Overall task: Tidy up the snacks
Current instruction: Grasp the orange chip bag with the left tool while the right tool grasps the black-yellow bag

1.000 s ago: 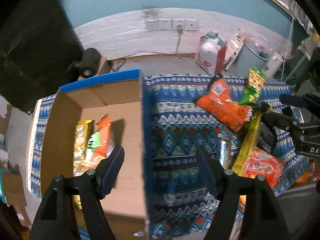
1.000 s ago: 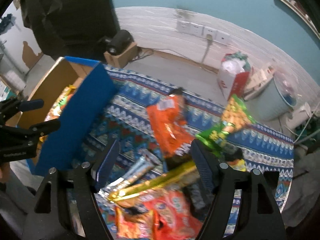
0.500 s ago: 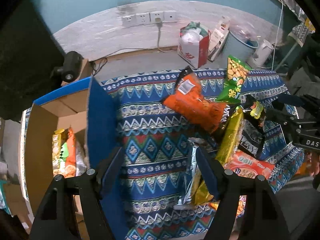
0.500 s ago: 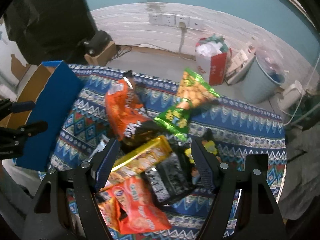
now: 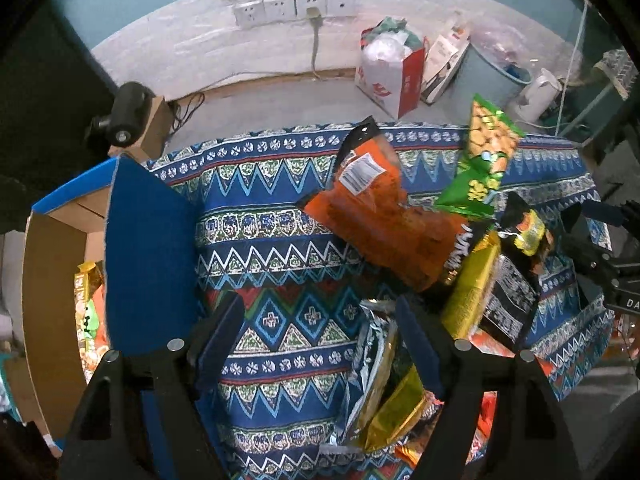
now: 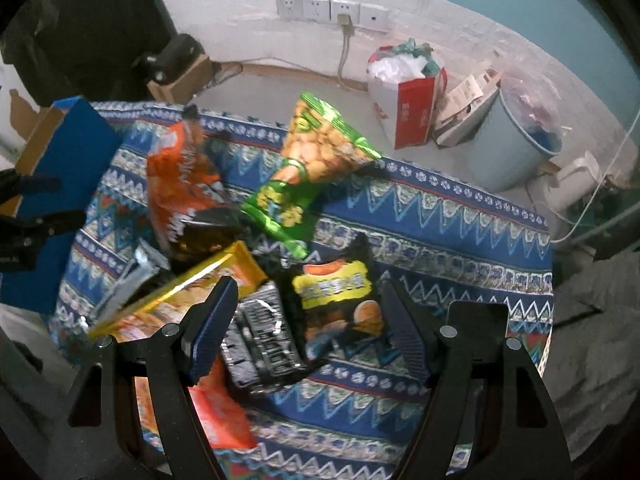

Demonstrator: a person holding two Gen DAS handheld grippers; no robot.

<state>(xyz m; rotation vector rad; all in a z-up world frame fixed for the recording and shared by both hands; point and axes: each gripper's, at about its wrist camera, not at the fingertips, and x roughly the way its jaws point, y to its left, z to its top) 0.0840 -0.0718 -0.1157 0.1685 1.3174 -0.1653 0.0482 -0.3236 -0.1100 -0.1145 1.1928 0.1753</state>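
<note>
A heap of snack packets lies on the patterned tablecloth (image 5: 280,240): an orange chip bag (image 5: 384,216), a green bag (image 5: 484,160), a long gold packet (image 5: 468,292) and a silver packet (image 5: 372,360). My left gripper (image 5: 318,336) points down over the cloth with its jaws opening. Nothing is gripped, and the silver packet lies by its right finger. My right gripper (image 6: 308,330) stands open above a black-and-yellow packet (image 6: 340,300) and a black-silver packet (image 6: 260,344), apart from both. The blue-sided cardboard box (image 5: 148,240) stands at the left with snacks (image 5: 86,300) inside.
Beyond the table, on the floor, stand a red-and-white bag (image 5: 392,72), a pale blue bin (image 5: 492,68) and a white kettle (image 5: 536,92). A black camera (image 5: 128,116) sits on a small box near the wall sockets (image 5: 296,6). A red-orange packet (image 6: 216,408) lies at the front.
Both grippers have moved right, away from the box and lower toward the snack heap. The left jaws stand slightly wider. The right jaws look the same.
</note>
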